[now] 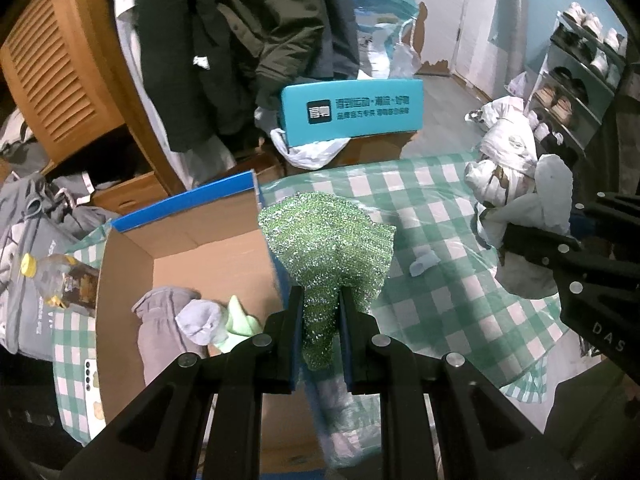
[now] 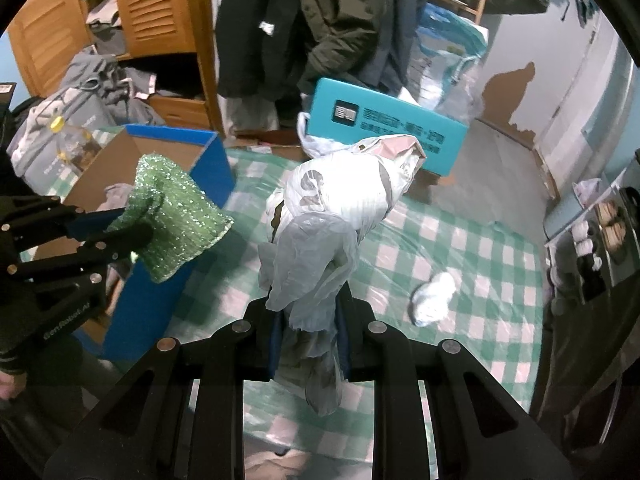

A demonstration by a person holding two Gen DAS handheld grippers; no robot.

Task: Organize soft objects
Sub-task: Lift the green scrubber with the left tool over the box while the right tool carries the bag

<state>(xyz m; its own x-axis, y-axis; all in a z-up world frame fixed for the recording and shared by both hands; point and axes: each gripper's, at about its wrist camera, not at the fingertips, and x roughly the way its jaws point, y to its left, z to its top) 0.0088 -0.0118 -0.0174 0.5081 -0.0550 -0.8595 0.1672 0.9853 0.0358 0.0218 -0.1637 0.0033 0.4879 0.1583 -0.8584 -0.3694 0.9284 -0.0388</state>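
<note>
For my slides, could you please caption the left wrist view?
Left gripper clamps a glittery green cloth beside the open cardboard box.

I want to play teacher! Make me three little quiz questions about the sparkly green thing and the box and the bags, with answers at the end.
1. True or false: the left gripper is shut on the sparkly green cloth.
2. What does the right gripper hold? A) a yellow-capped bottle B) a bundle of plastic bags C) a shoe
3. Fill the gap: the soft things already inside the cardboard box are grey and light ____.

Key
1. True. Both pads pinch its narrow end.
2. B. The bundle of plastic bags sticks up from between the jaws; the bottle stands beside the box.
3. Green. A light green cloth lies beside the grey socks.
</note>
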